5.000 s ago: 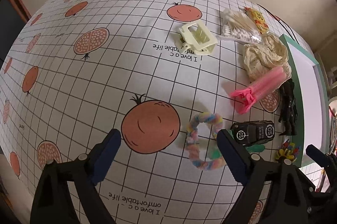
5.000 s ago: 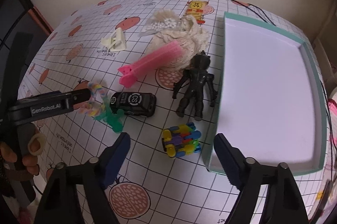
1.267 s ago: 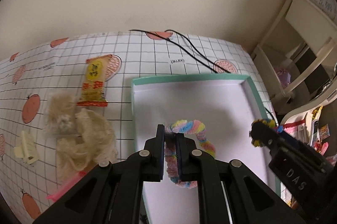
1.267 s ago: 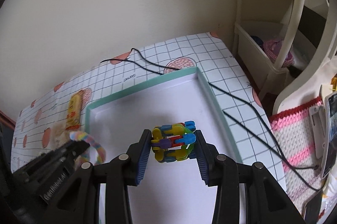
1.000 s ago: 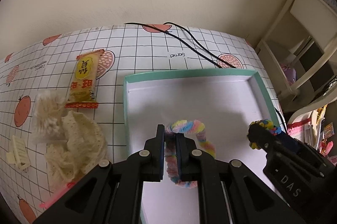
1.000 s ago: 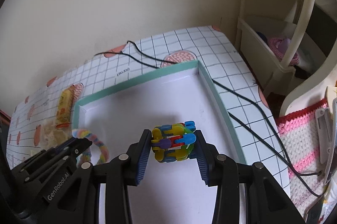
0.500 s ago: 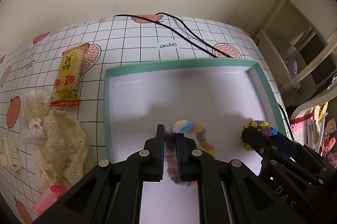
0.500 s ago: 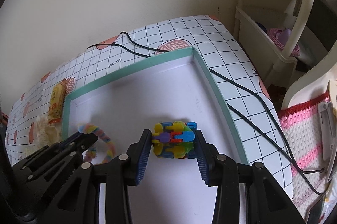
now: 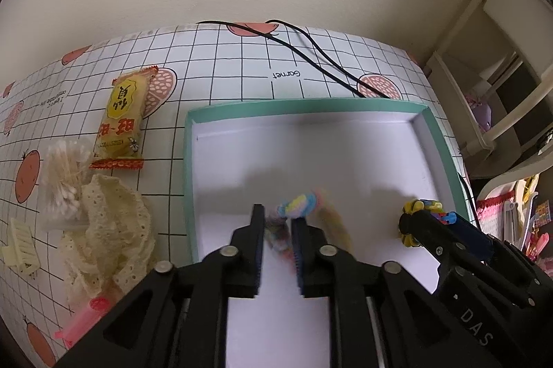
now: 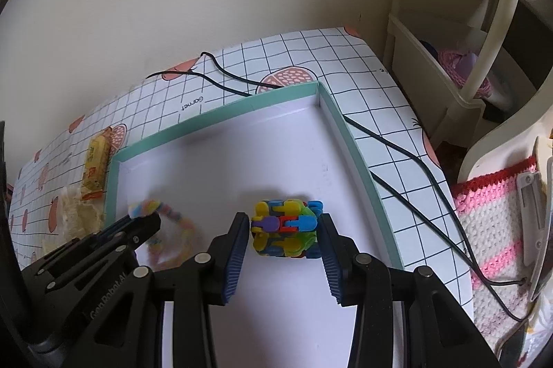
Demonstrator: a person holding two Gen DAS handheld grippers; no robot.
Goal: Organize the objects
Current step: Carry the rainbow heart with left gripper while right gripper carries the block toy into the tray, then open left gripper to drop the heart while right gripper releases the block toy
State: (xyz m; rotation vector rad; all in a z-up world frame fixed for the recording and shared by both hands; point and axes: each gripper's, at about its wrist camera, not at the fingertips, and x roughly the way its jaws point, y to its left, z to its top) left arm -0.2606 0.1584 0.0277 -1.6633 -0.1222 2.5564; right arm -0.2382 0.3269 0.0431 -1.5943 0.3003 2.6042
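Observation:
A teal-rimmed white tray [image 9: 293, 105] fills the middle of both views. Over its left half my left gripper [image 9: 278, 216] stands open by a narrow gap. The pastel fuzzy ring [image 9: 299, 205] is blurred, slipping down between the fingers. In the right wrist view the ring [image 10: 169, 212] hangs off the left gripper [image 10: 148, 223] near the tray floor. My right gripper [image 10: 284, 219] is shut on a multicoloured block toy [image 10: 285, 229], held low on or just above the tray floor [image 10: 276, 153]. From the left wrist view the toy [image 9: 420, 205] sits at the right gripper [image 9: 414, 221].
Left of the tray lie a yellow snack packet [image 9: 122, 119], a bag of cotton swabs [image 9: 65, 167], a cream lace cloth [image 9: 110, 229], a cream hair clip [image 9: 20, 243] and a pink clip [image 9: 86, 319]. Black cables [image 10: 397, 147] cross the table's right side. A white shelf [image 10: 449, 74] stands beyond.
Both grippers have come down into the tray. The left fingers have parted slightly and the fuzzy ring is dropping. The block toy has turned between the right fingers.

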